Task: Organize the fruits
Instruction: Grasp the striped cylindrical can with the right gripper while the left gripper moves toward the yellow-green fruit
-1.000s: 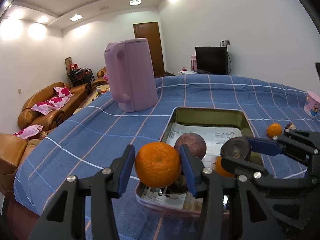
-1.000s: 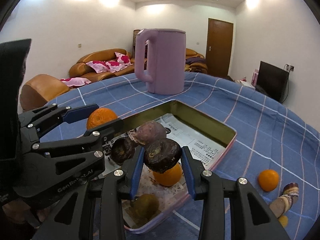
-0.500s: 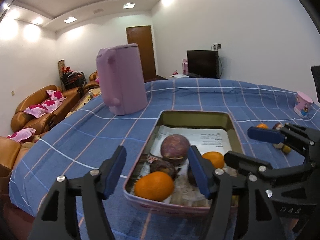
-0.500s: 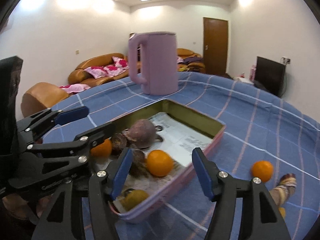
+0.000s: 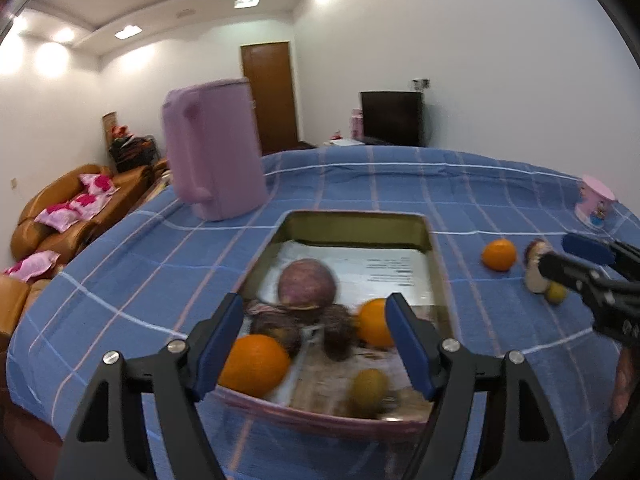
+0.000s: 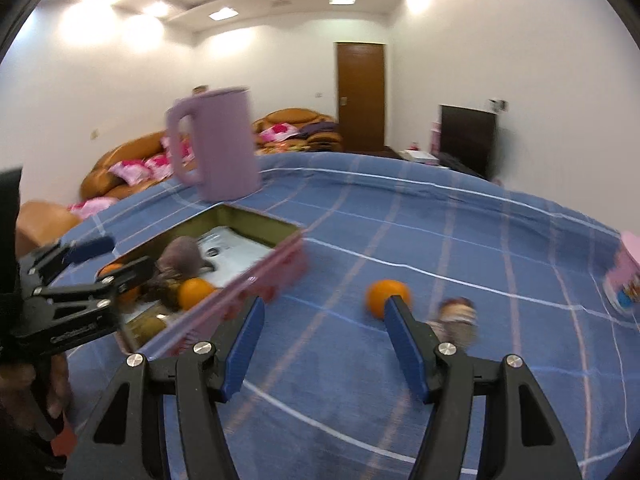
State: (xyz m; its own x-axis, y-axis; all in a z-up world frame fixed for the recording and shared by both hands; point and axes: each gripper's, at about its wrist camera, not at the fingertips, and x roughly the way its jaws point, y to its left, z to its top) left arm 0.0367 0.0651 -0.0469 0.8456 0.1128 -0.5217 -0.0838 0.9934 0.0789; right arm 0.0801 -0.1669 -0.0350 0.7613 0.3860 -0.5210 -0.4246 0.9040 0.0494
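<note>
Left gripper over the near end of the tray, jaws opening, nothing between the pads. Tray holds two oranges, a purple fruit, dark fruits and a small green one near the front rim. Right gripper right of the tray over blue checked counter, jaws parted, empty. Loose orange just beyond its right fingertip, sliced fruit beside it. Pink jug far left.

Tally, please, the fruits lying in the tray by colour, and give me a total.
Orange fruits: 2
Pale purple fruit: 1
Dark brown fruits: 2
Yellow-green fruit: 1
Total in the tray: 6
</note>
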